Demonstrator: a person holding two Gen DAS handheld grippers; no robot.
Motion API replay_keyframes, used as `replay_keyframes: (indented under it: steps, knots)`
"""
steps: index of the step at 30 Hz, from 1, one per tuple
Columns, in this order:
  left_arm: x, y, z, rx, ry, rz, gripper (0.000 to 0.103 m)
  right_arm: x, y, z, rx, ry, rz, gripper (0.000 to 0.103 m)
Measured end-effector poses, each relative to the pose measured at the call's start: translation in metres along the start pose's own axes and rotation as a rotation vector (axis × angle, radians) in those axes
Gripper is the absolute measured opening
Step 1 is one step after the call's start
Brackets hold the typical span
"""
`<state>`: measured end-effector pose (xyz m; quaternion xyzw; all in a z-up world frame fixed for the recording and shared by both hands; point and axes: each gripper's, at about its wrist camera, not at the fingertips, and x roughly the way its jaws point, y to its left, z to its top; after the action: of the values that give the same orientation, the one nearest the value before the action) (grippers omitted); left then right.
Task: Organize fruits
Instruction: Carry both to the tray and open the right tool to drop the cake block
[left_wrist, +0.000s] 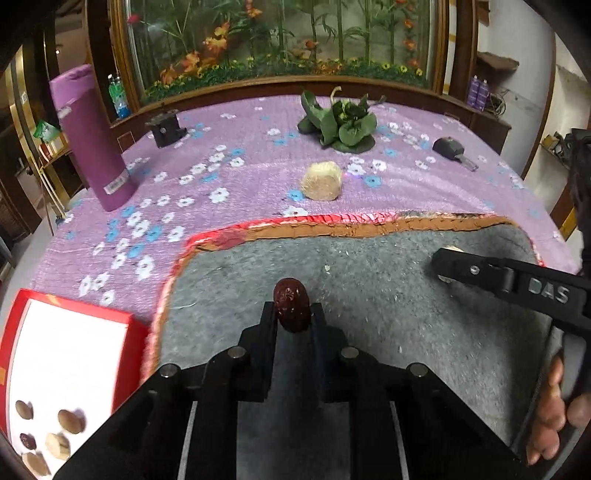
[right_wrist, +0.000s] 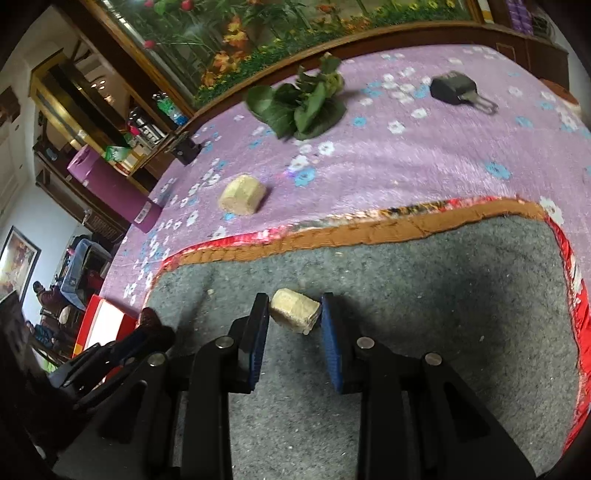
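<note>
A dark red wrinkled date (left_wrist: 291, 309) stands upright just above the grey felt mat (left_wrist: 388, 295), and my left gripper (left_wrist: 293, 314) is shut on it. A pale yellowish chunk (right_wrist: 295, 311) fills the gap between the blue pads of my right gripper (right_wrist: 294, 308), which is shut on it over the mat (right_wrist: 443, 295). The right gripper (left_wrist: 448, 264) also shows at the mat's far right in the left wrist view. The left gripper (right_wrist: 147, 325) with the date (right_wrist: 150, 316) shows at the left in the right wrist view.
A red box (left_wrist: 77, 307) with a white floor sits at the near left and holds several brown, pale and dark red pieces. On the purple flowered cloth lie another pale chunk (left_wrist: 321, 181), leafy greens (left_wrist: 340, 125), a purple roll (left_wrist: 92, 136) and two black devices (left_wrist: 166, 129) (left_wrist: 448, 147).
</note>
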<state>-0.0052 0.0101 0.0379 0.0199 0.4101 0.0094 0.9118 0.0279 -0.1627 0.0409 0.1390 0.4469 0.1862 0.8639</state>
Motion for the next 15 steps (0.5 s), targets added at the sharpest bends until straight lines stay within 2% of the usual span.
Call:
replay_keyframes:
  steps: [7,11,15]
  knots:
    - [-0.069,0.023,-0.03,-0.012,-0.101,0.009,0.016,-0.026,0.034,-0.015,-0.094,-0.113,0.084,0.03]
    - [-0.108,0.039,-0.05,-0.01,-0.161,0.052,0.016,-0.043,0.074,-0.045,-0.137,-0.14,0.162,0.03]
    - [-0.136,0.064,-0.065,-0.048,-0.209,0.099,0.016,-0.054,0.119,-0.079,-0.201,-0.138,0.229,0.03]
